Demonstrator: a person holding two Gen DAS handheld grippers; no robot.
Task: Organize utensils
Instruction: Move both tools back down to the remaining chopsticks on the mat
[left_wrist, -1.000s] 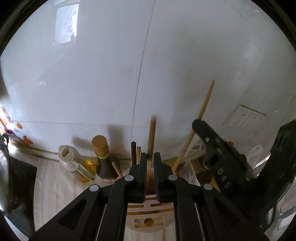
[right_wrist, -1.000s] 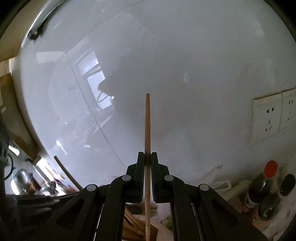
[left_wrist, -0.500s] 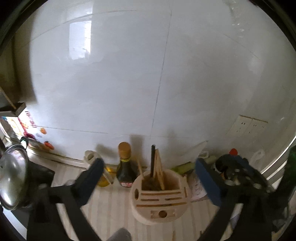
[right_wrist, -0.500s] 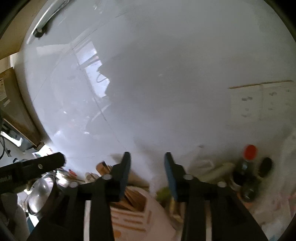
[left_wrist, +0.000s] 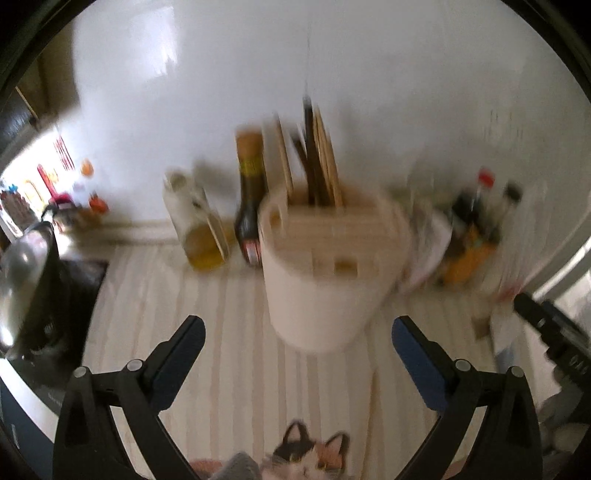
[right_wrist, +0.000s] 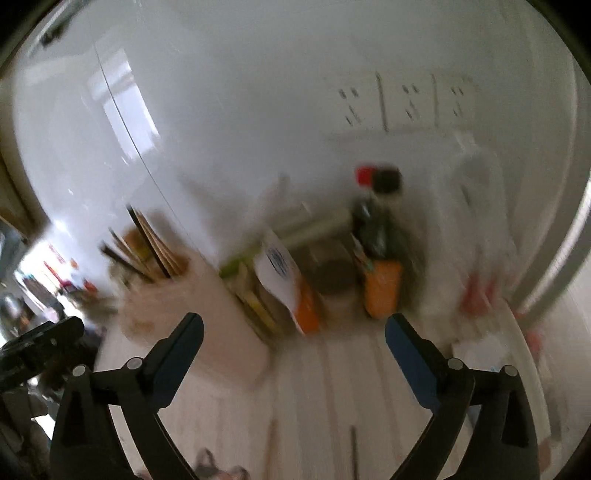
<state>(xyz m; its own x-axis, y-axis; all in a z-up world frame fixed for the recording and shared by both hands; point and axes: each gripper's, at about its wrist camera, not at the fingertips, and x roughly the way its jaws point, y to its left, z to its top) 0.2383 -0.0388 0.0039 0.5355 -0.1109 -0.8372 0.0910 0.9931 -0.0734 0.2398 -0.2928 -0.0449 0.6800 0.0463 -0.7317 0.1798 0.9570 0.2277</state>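
Left gripper (left_wrist: 298, 334): jaws wide, nothing between them. Right gripper (right_wrist: 294, 330): jaws have just been opening, now also wide, and empty. Both views are motion-blurred. Each gripper points down at the counter (left_wrist: 221, 332), which suggests both are coming back for more loose utensils.

Counter: pale, striped, against a white tiled wall.

Holder (left_wrist: 328, 266): cream tub with a slotted wooden top, standing upright at the back of the counter, just ahead of the left gripper. In the right view it sits to the left, near that gripper's left finger. Probably kept near the wall to leave working room in front.

Bottles: a dark one (left_wrist: 252, 206) and a pale oil jug (left_wrist: 195, 221) just left of the holder; a cluster of packets and bottles (right_wrist: 373, 236) to its right.

Sticks (left_wrist: 314, 155): several thin wooden and dark pieces, probably chopsticks, standing in the holder's rear slot and leaning slightly. Two more thin sticks (right_wrist: 354, 454) lie flat on the counter nearer the right gripper, likely next.
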